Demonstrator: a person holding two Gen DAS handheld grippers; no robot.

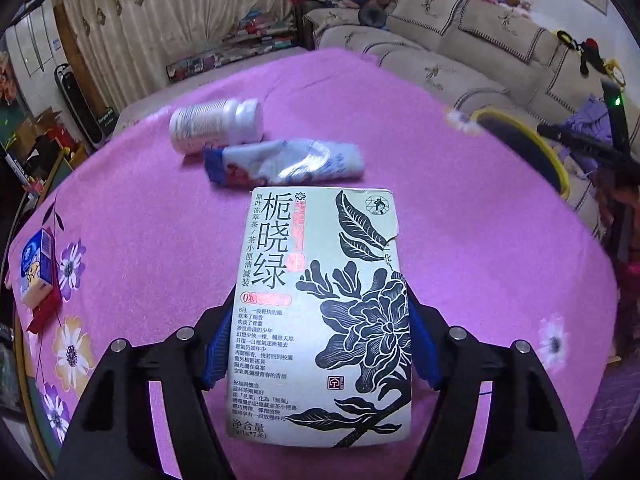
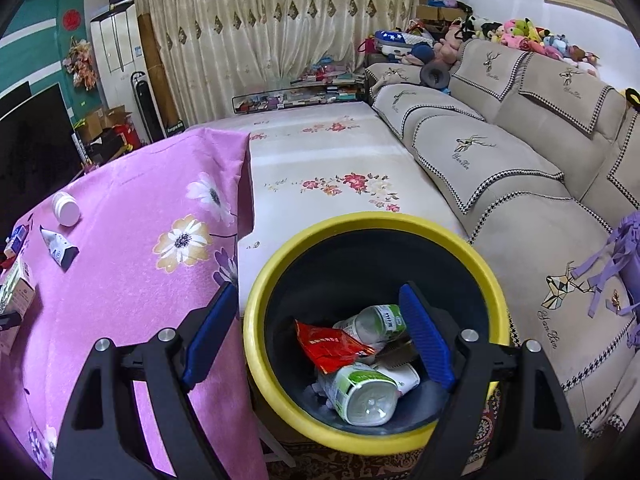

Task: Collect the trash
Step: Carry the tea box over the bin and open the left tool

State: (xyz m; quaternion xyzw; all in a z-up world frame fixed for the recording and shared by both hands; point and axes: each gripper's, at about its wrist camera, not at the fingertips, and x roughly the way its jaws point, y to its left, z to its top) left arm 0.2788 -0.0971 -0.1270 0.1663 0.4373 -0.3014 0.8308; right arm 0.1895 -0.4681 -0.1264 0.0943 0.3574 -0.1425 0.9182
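Gripping tea box (image 1: 320, 312), left hand-held gripper (image 1: 320, 340) over pink tablecloth (image 1: 140, 220)

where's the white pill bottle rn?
Left wrist view: white pill bottle lies on its side, upper left on the pink tablecloth, just behind the crumpled wrapper.

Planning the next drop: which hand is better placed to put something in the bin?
Left. The left gripper is clamped on the tea box, ready to carry; the right gripper hangs empty and open over the bin.
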